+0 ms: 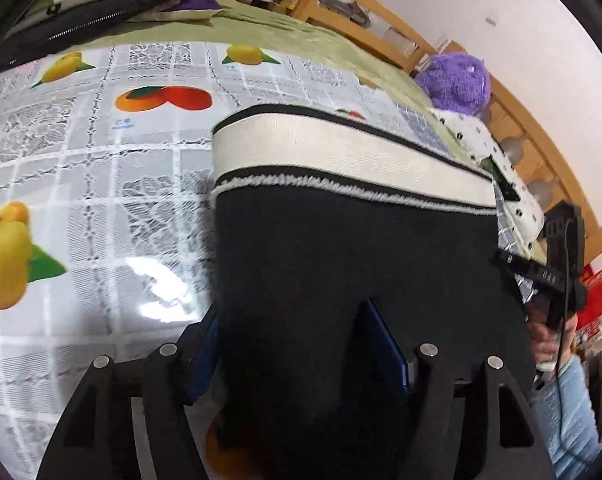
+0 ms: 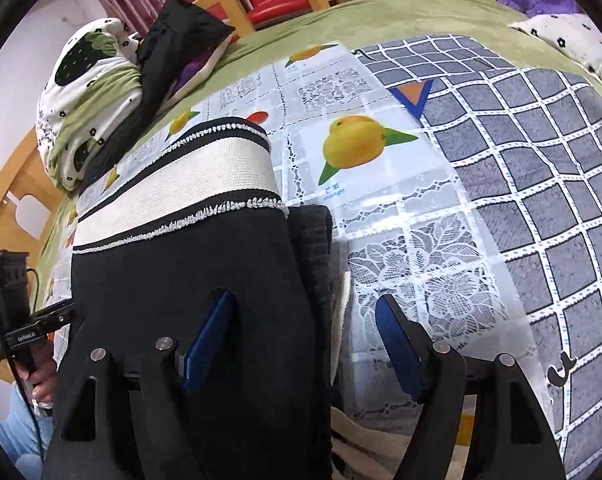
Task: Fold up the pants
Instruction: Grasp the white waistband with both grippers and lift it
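Black gripper fingers with blue pads frame the bottom of both wrist views. Between them lie the black pants [image 1: 341, 248], folded and resting flat on a glossy fruit-print tablecloth [image 1: 81, 152] that covers a bed. Their broad cream waistband [image 1: 341, 156], edged in black with white stitching, lies at the far end, away from the cameras. In the right wrist view the pants [image 2: 173, 280] fill the lower left, their folded layers stacked along the right side.

A blue-and-white checked cloth [image 2: 541, 160] lies to the right, overlapping the tablecloth. Green bedding [image 1: 301, 36] shows beyond, inside a wooden bed frame [image 1: 381, 8]. A purple plush toy [image 1: 455, 82] sits at the bed's edge.

Left gripper [image 1: 289, 332]: jaws released, spread across the dark fabric without pressing it. Right gripper [image 2: 305, 316]: jaws apart too, one pad over the pants, the other over the tablecloth. A hand [image 2: 41, 384] and a light blue sleeve [image 1: 565, 416] hold the handles.
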A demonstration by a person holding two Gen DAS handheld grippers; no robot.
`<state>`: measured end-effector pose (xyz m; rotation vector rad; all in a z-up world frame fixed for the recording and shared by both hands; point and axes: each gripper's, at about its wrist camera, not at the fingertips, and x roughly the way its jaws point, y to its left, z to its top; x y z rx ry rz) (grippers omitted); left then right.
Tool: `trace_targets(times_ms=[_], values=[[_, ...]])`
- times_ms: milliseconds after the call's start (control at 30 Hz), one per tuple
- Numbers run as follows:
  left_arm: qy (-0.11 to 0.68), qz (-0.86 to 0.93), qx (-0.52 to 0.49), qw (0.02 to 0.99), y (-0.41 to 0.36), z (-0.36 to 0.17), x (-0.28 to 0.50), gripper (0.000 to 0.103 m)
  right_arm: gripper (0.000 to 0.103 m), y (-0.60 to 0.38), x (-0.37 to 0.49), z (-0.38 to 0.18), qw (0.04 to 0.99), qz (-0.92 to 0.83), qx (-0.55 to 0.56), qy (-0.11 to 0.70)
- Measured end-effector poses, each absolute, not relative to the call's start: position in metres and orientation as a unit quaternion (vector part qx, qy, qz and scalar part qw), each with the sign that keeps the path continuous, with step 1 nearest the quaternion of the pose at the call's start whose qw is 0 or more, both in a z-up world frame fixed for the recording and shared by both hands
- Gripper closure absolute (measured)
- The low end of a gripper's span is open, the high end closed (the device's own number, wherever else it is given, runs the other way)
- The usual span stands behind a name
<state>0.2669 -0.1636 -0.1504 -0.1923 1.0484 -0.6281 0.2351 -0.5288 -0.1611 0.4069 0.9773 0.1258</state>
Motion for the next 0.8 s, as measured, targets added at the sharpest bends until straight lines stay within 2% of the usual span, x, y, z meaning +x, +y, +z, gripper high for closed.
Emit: trace_targets(times_ms=[33, 67, 133, 167, 200, 233, 300, 367, 567, 700, 800], values=[[0.49, -0.294, -0.09, 0.816, -0.166, -0.151, 0.267, 0.042, 0.032, -0.528, 0.237, -0.164, 0.855, 0.072, 0.206, 0.471], [0.49, -0.293, -0.092, 0.816, -0.169, -0.15, 0.267, 0.048, 0.039, -0.527, 0.239, -0.169, 0.843, 0.099, 0.23, 0.477], [0.479, -0.297, -0.093, 0.821, -0.169, -0.143, 0.266, 0.076, 0.04, -0.528, 0.239, -0.169, 0.842, 0.105, 0.232, 0.475], [0.473, -0.304, -0.093, 0.822, -0.167, -0.137, 0.267, 0.083, 0.044, -0.528, 0.239, -0.167, 0.842, 0.106, 0.232, 0.475], [0.471, -0.311, -0.095, 0.82, -0.165, -0.129, 0.269, 0.085, 0.052, -0.529, 0.236, -0.161, 0.845, 0.102, 0.235, 0.47], [0.474, -0.312, -0.106, 0.816, -0.16, -0.122, 0.271, 0.087, 0.055, -0.531, 0.233, -0.155, 0.844, 0.096, 0.251, 0.465], [0.474, -0.313, -0.13, 0.812, -0.144, -0.104, 0.269, 0.089, 0.071, -0.529, 0.226, -0.143, 0.837, 0.103, 0.283, 0.457], [0.46, -0.308, -0.127, 0.823, -0.123, -0.083, 0.259, 0.091, 0.08, -0.517, 0.219, -0.131, 0.831, 0.129, 0.305, 0.447], [0.449, -0.241, -0.097, 0.855, -0.03, -0.048, 0.223, 0.091, 0.082, -0.415, 0.201, -0.105, 0.82, 0.205, 0.291, 0.449], [0.463, -0.186, -0.095, 0.861, 0.025, -0.059, 0.21, 0.089, 0.082, -0.347, 0.199, -0.108, 0.813, 0.256, 0.259, 0.454], [0.476, -0.154, -0.086, 0.862, 0.04, -0.084, 0.204, 0.075, 0.08, -0.325, 0.207, -0.127, 0.824, 0.228, 0.232, 0.463]])
